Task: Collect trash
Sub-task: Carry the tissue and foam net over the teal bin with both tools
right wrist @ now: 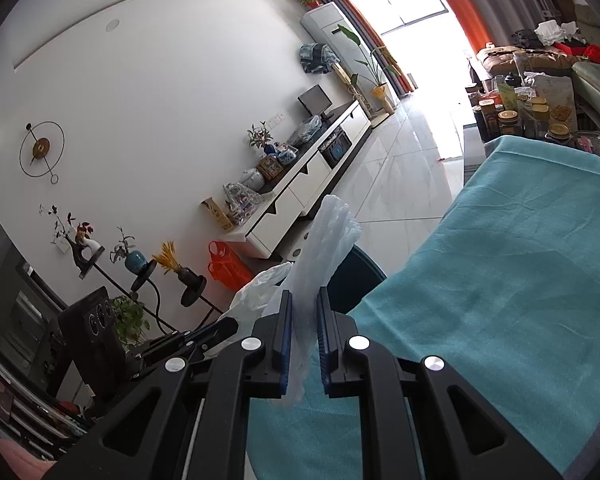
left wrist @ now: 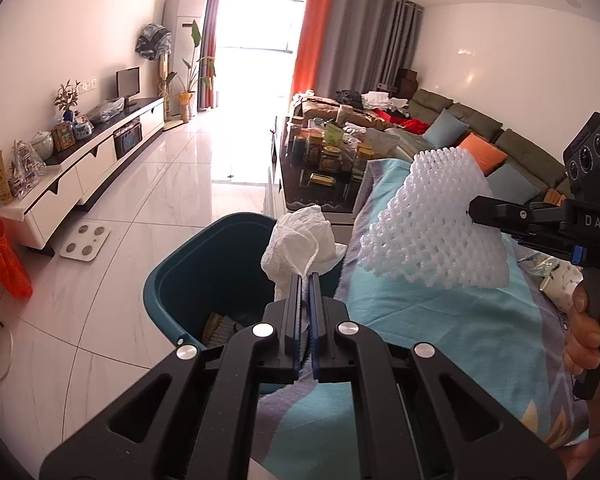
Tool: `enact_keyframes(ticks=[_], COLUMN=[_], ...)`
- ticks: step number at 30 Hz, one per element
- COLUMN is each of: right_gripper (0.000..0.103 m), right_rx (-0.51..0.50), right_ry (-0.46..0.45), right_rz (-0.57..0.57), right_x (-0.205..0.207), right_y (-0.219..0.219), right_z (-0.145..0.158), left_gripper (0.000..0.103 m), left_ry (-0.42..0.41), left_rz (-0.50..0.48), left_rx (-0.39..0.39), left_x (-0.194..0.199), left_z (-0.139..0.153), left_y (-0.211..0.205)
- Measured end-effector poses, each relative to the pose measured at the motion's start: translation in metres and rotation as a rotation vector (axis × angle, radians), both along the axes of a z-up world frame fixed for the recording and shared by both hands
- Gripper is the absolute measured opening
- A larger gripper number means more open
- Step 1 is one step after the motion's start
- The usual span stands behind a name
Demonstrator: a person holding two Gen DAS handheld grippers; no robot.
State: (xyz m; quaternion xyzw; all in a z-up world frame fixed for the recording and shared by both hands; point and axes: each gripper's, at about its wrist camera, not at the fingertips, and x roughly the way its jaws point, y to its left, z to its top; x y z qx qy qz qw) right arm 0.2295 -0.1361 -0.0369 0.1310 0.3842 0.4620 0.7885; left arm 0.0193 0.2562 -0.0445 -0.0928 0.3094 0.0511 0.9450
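Crumpled white tissue point(left wrist: 300, 240) is pinched in the closed left gripper point(left wrist: 306, 280) just over the near rim of the teal bin point(left wrist: 204, 264), foam net point(left wrist: 428, 220) is clamped in the right gripper point(right wrist: 304, 300) over the blanket point(left wrist: 440, 320), so both drops remain, while a wrapper point(left wrist: 556, 280) lies far right.

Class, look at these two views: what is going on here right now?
A person is clearing trash with two tools. The left hand-held gripper is shut on a crumpled white tissue, held by the rim of the dark teal bin. The right hand-held gripper pinches a white foam net sleeve over the blue blanket. Neither piece has been dropped in.
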Motion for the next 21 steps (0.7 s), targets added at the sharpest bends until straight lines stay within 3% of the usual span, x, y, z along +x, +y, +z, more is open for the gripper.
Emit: enact_keyframes(ticks=[21], right_gripper=[0.011], right_rx=[-0.125], right_ry=[0.031], right_rz=[0.034], right_x=[0.010], right_y=[0.065], right_z=[-0.019], left_gripper=[0.004], left_ry=[0.086], left_rz=[0.083], left_rx=[-0.051], left_x=[0.042], left_z=[-0.037], left_y=[0.031])
